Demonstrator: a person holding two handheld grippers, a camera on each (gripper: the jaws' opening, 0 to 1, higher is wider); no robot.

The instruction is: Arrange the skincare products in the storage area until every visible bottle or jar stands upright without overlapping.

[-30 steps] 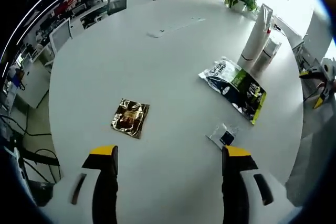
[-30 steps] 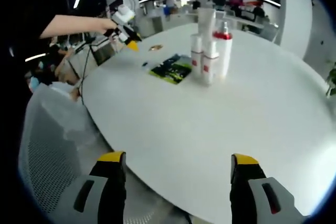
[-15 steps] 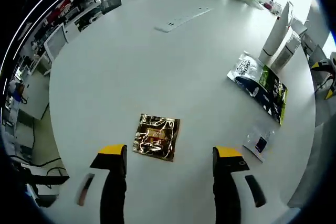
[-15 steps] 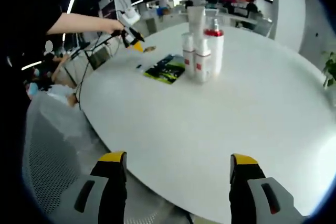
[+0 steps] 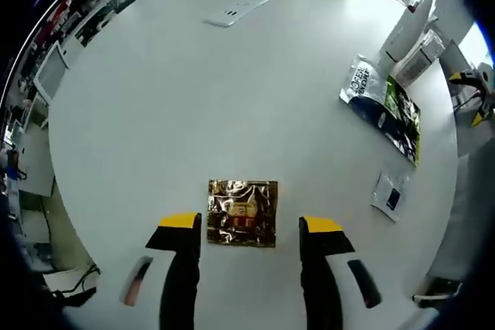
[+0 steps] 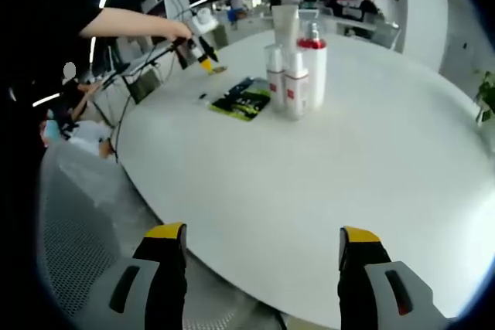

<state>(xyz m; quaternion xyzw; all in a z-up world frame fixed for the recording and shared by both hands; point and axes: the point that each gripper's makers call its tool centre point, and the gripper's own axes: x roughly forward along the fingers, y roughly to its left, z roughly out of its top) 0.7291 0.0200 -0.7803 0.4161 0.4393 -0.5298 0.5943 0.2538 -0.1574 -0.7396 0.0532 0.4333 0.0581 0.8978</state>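
on the round white bench (image 5: 155, 98), in my left gripper view, a gold foil sachet (image 5: 242, 212) lies flat right ahead of the left hand-held gripper (image 5: 250, 228), whose yellow-tipped jaws stand apart on either side of the sachet's near end with nothing between them; i cannot tell whether they touch it. further off to the right i see a dark green and white pouch (image 5: 383, 107) lying flat, and nearer, a small white sachet (image 5: 389, 196). beyond the pouch the white bottles (image 5: 414, 36) stand close together by the bench edge. a long white strip (image 5: 246, 5), perhaps a power bar, lies at the far side.

in my right gripper view, the right hand-held gripper (image 6: 260, 239) hangs just off the near edge of the bench (image 6: 371, 152), jaws wide apart and holding nothing. the skincare bottles (image 6: 295, 59) stand upright in a tight cluster well ahead, one with a red cap, and the green pouch (image 6: 244, 100) lies just left of them. at the far left a hand holds the other hand-held gripper (image 6: 198, 42) down over the bench. a white mesh chair (image 6: 81, 222) sits below the bench edge.
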